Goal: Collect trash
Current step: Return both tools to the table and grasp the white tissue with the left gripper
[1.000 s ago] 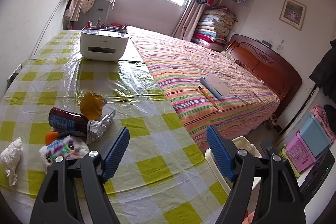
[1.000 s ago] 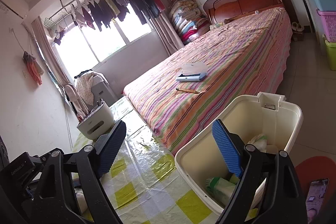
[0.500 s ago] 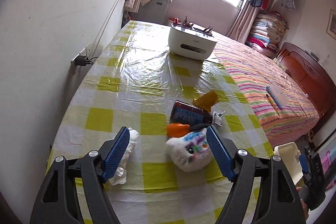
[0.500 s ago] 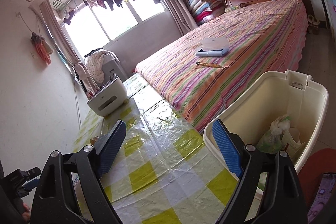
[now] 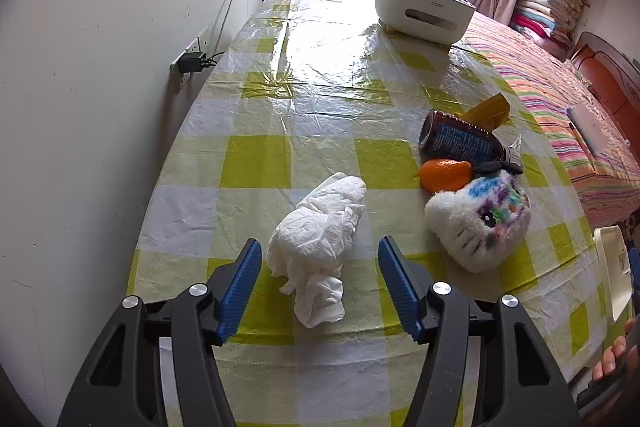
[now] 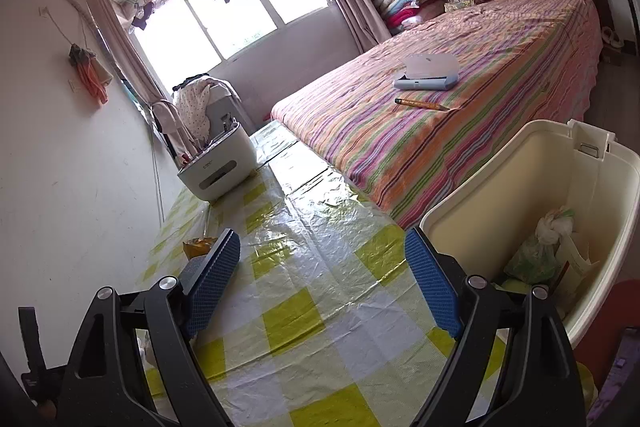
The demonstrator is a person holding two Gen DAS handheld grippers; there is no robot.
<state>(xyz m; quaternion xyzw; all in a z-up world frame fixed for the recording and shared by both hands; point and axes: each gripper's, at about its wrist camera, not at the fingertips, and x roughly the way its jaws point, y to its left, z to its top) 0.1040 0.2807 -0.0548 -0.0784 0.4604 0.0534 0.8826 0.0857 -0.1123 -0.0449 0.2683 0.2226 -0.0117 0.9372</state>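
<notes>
A crumpled white tissue [image 5: 320, 239] lies on the yellow-checked table [image 5: 304, 115]. My left gripper [image 5: 320, 275] is open, its blue pads on either side of the tissue's near end, not touching it. A brown bottle [image 5: 460, 141], a yellow wrapper [image 5: 490, 111], an orange piece [image 5: 444, 173] and a white plush toy [image 5: 480, 219] lie to the right. My right gripper [image 6: 322, 275] is open and empty above the table's right edge, beside a cream trash bin [image 6: 480, 211] holding bagged trash [image 6: 540, 251].
A white tissue-box organizer [image 5: 424, 9] stands at the table's far end. A wall with a socket and plug [image 5: 192, 61] runs along the left side. A striped bed [image 6: 460, 115] lies beyond the table's right edge, with a book and pencil on it.
My left gripper has swung left and down from the table's right side until the white tissue lies between its pads. My right gripper has tilted slightly, keeping the bin at its right.
</notes>
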